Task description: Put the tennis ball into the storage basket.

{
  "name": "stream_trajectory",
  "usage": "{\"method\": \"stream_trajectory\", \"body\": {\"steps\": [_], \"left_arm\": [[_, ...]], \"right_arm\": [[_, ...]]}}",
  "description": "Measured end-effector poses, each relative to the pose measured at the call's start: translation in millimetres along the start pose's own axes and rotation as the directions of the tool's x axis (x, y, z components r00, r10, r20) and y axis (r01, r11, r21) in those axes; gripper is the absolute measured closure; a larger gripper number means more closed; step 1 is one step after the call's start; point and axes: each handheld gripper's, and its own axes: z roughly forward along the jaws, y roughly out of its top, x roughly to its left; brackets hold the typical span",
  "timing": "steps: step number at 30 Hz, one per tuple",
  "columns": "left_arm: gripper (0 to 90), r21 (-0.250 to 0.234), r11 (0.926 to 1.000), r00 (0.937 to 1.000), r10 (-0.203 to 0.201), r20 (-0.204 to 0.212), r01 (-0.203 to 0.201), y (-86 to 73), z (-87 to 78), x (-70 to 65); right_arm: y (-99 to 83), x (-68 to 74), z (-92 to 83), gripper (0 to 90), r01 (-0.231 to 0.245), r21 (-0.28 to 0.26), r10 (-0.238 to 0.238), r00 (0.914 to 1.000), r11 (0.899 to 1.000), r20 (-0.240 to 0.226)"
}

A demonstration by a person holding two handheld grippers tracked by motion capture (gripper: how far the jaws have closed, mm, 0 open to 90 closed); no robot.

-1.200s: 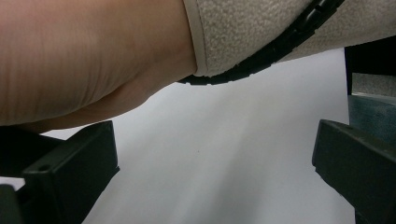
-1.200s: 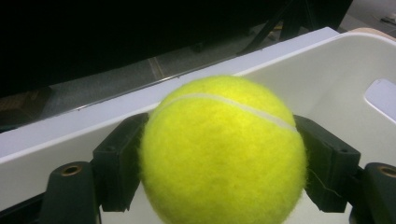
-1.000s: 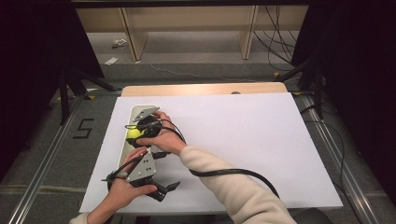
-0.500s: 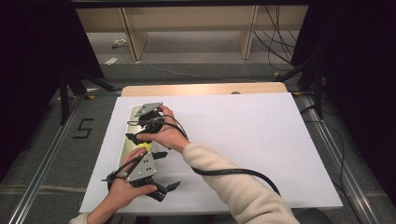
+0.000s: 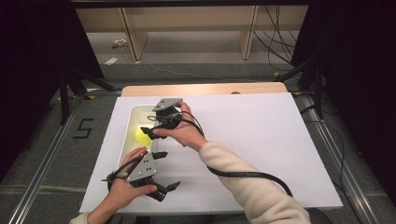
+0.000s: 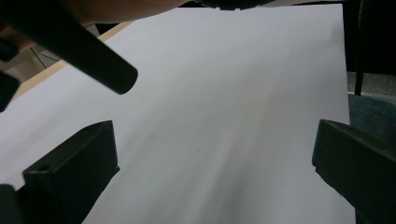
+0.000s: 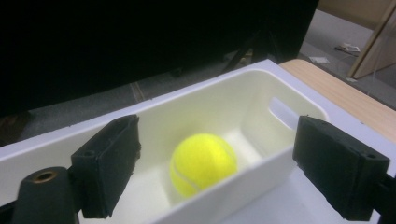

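Observation:
A yellow tennis ball lies in a white bin at the left of the white board. My right gripper hovers just above the bin's right side, jaws open and apart from the ball. In the right gripper view the ball rests on the floor of the bin between and below the spread jaws of the gripper. My left gripper is held near the board's front edge, open and holding nothing. The left gripper view has this gripper with its jaws wide over bare board.
The white board covers the table, with a wooden strip at its far edge. The right gripper's black cable trails over the board under the sleeve. A metal rail runs along the left.
My right gripper has pulled back from the ball, which now lies uncovered in the bin. The left gripper has stayed in place.

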Motion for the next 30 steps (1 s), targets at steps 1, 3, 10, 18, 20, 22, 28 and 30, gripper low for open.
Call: {"method": "stream_trajectory", "body": {"steps": [1,3,10,18,20,22,28,30], "left_arm": [[0.0,-0.001,1.0,1.0,-0.002,0.001,0.002,0.0,-0.2,0.2],[0.0,-0.001,1.0,1.0,-0.003,-0.001,0.003,-0.2,-0.1,0.3],[0.0,-0.001,1.0,1.0,-0.002,0.0,0.002,-0.2,0.1,0.0],[0.0,-0.001,1.0,1.0,-0.003,-0.002,0.003,-0.2,0.1,0.0],[0.0,-0.001,1.0,1.0,-0.004,-0.003,0.004,-0.2,0.0,0.0],[0.0,-0.001,1.0,1.0,-0.004,-0.003,0.004,-0.2,0.0,0.1],[0.0,-0.004,1.0,1.0,-0.007,-0.003,0.007,-0.1,-0.5,0.5],[0.0,-0.004,1.0,1.0,-0.007,-0.003,0.007,0.0,-0.6,0.6]], "right_arm": [[-1.4,-1.2,-2.3,15.6,-0.008,0.0,0.008,1.0,1.0,0.004],[-5.3,-6.5,-9.5,15.7,-0.01,0.008,0.01,0.9998,1.0,0.015],[-14.2,-21.2,-32.1,15.8,-0.031,0.003,0.031,0.9982,1.0,0.051],[-24.3,-29.6,-52.7,15.9,-0.056,-0.011,0.057,0.9952,0.998,0.08],[-26.8,-31.1,-56.8,15.8,-0.058,-0.009,0.058,0.9949,0.998,0.083],[-29.1,-33.0,-60.9,15.8,-0.058,-0.008,0.058,0.9944,0.998,0.089],[-37.0,-38.7,-75.5,15.8,-0.069,-0.014,0.07,0.9916,0.998,0.109],[-40.4,-40.5,-79.9,16.0,-0.078,-0.018,0.08,0.9896,0.997,0.119]]}}
